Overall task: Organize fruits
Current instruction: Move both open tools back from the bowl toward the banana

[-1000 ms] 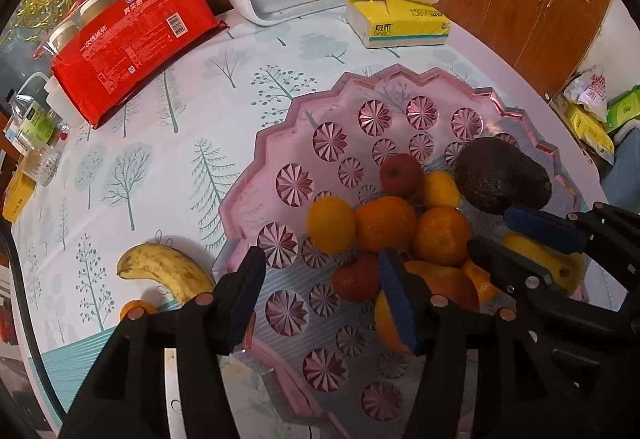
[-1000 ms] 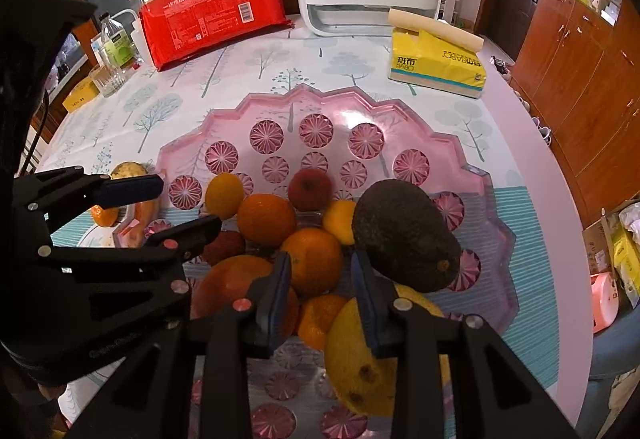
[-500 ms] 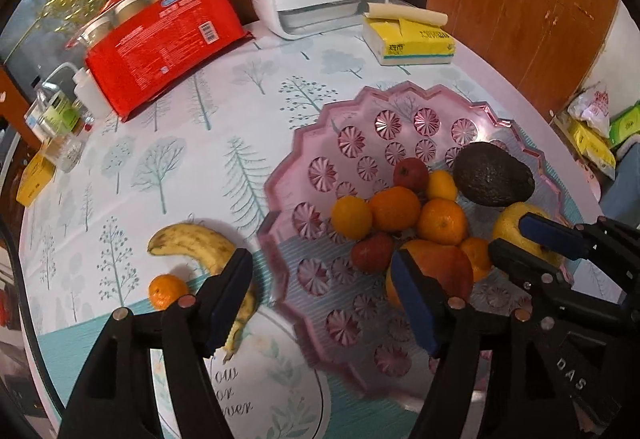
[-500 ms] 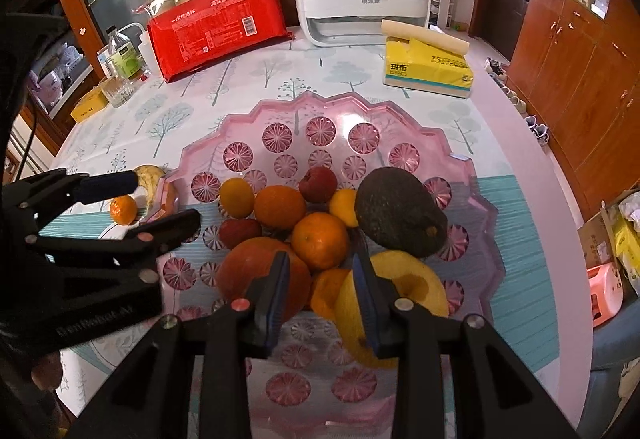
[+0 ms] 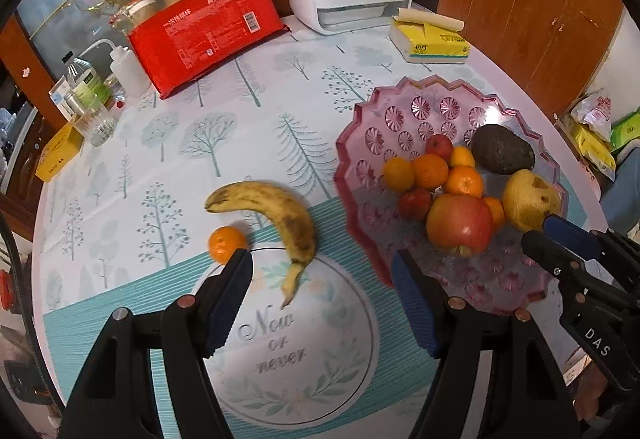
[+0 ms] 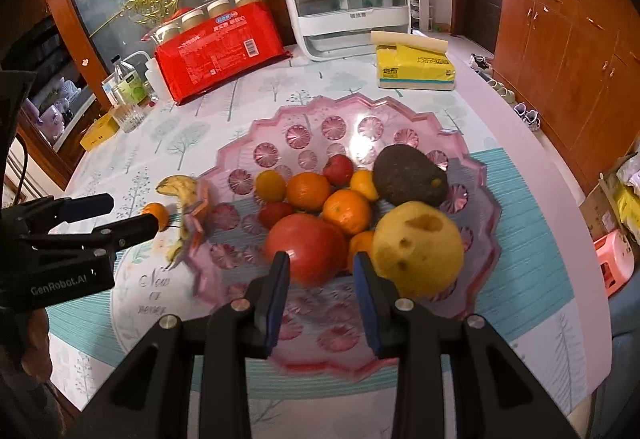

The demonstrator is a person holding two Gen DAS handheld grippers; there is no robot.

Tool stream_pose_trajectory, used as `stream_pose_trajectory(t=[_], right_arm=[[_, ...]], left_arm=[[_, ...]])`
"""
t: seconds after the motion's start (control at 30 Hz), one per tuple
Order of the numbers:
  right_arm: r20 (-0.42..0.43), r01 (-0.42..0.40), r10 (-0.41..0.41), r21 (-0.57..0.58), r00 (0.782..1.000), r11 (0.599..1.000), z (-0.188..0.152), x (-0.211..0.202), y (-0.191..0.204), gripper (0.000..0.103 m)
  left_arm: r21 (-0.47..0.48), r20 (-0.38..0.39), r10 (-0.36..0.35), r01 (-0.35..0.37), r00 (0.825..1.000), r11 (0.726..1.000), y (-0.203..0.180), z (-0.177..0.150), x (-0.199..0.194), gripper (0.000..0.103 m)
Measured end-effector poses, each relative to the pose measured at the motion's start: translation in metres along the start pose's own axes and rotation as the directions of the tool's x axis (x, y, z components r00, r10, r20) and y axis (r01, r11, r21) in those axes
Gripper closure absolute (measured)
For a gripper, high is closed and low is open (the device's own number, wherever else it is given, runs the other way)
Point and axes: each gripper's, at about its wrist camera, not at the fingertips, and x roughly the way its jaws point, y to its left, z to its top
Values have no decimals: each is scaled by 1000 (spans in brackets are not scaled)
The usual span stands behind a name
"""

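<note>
From my left cam, the left gripper [image 5: 322, 271] is hanging over the round "Now or never" mat [image 5: 298, 343], jaws apart, nothing between them. The banana [image 5: 280, 215] lies just beyond, stem tip on the mat, with a small orange [image 5: 226, 243] right by its inner curve. The pink dish [image 5: 360, 143] sits right of the banana, piled with fruit, a big apple [image 5: 460, 225] nearest me.

My two views are evenly bright, with soft shadows. Glare whitens the far wall of the pink scalloped plastic fruit tray [image 6: 362, 145]. Its near rim smears with motion blur. Fisheye bending curves the round tree-print table [image 5: 180, 143] edge, and black vignette fills every picture corner.
</note>
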Motion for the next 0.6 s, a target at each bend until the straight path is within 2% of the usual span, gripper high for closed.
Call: stream_pose_trajectory(t=[0.23,0.37,0.6], right_arm=[[46,-12,14,-27,999,1000,2,-13,39,70],[70,-20,24,-60,997,998,9,-16,66,70],[70,-36,43,-106,997,994,22,-5,105,70]], left_arm=[[18,61,6,-7,998,1000,24,-2,-29,32],[13,82,9,-10,997,1000,43,-4,-38,29],[-16,96,25,-24,995,1000,81,-7,-34,27]])
